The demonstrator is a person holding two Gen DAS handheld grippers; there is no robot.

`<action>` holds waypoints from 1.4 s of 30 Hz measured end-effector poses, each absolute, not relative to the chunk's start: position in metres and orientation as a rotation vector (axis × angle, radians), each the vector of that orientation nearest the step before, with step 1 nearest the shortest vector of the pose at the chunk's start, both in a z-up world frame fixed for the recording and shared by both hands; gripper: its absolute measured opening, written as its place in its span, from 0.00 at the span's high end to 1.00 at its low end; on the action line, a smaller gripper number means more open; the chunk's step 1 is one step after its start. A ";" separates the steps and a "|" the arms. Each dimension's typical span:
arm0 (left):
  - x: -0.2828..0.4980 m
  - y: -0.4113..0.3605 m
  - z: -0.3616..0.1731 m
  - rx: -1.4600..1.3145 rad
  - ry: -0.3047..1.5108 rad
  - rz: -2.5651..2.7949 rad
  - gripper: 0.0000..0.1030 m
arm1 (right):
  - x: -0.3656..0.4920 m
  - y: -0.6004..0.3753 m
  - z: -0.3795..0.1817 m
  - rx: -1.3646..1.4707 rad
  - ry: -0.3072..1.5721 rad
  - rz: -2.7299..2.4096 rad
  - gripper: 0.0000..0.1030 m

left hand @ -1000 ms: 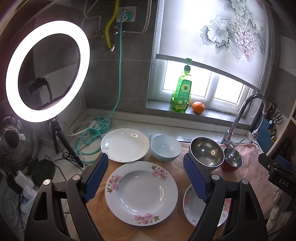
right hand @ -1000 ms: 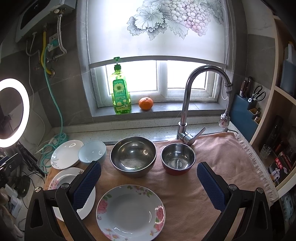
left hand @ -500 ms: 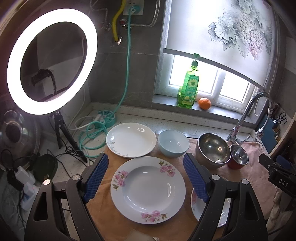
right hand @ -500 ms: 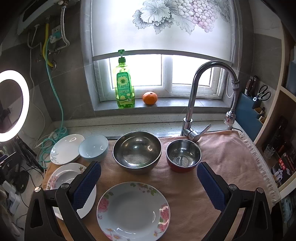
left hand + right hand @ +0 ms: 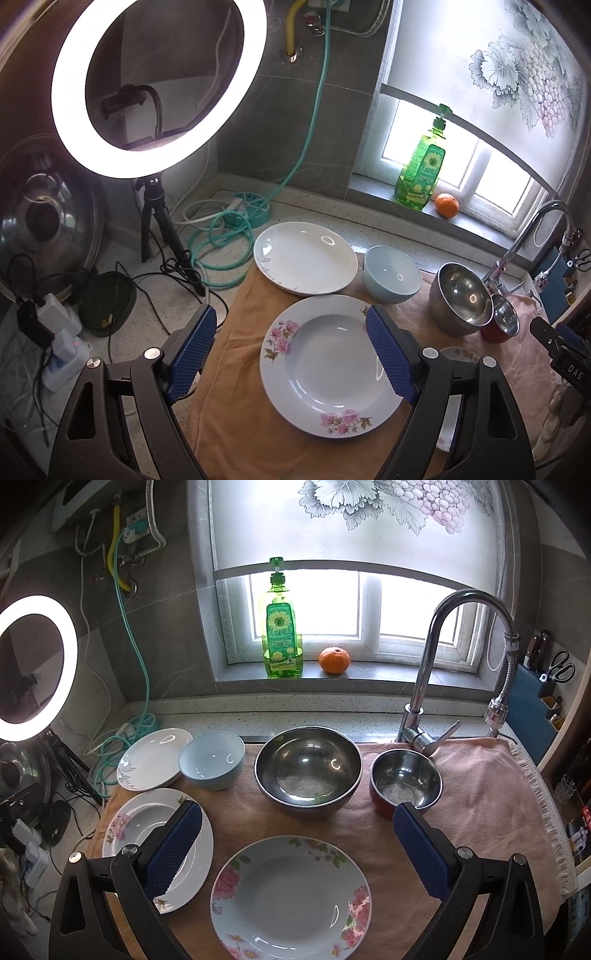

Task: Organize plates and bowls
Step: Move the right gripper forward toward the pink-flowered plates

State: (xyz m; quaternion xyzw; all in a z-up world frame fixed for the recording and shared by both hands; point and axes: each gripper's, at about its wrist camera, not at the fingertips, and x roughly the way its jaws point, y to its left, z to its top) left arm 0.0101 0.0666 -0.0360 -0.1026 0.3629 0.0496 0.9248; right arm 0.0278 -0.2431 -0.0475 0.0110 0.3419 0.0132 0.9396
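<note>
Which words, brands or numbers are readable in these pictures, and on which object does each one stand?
"DAS": white letters on the black device at the right edge of the left wrist view.
Green dish soap bottle: the label shows a sunflower and printed characters, too blurred to read.
Plates and bowls: flower patterns only, no text.
Nothing else is legible.

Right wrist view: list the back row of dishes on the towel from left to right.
white plate → light blue bowl → large steel bowl → small red-sided steel bowl
</note>
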 end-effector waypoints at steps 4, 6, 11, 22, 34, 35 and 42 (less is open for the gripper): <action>0.010 0.077 -0.044 -0.238 0.767 0.118 0.20 | 0.035 -0.235 -0.054 0.018 0.722 0.074 0.01; 0.009 0.082 -0.047 -0.244 0.775 0.127 0.20 | 0.038 -0.232 -0.057 0.024 0.726 0.094 0.01; 0.011 0.091 -0.056 -0.260 0.803 0.133 0.20 | 0.050 -0.222 -0.068 0.018 0.767 0.148 0.08; 0.017 0.105 -0.095 -0.346 0.933 0.122 0.41 | 0.089 -0.204 -0.109 0.115 0.956 0.304 0.47; 0.030 0.106 -0.136 -0.441 1.051 0.052 0.66 | 0.120 -0.184 -0.148 0.160 1.099 0.393 0.60; 0.031 0.106 -0.138 -0.443 1.054 0.047 0.66 | 0.122 -0.185 -0.152 0.169 1.107 0.389 0.60; 0.043 0.104 -0.149 -0.451 1.073 0.018 0.71 | 0.134 -0.186 -0.169 0.175 1.155 0.373 0.68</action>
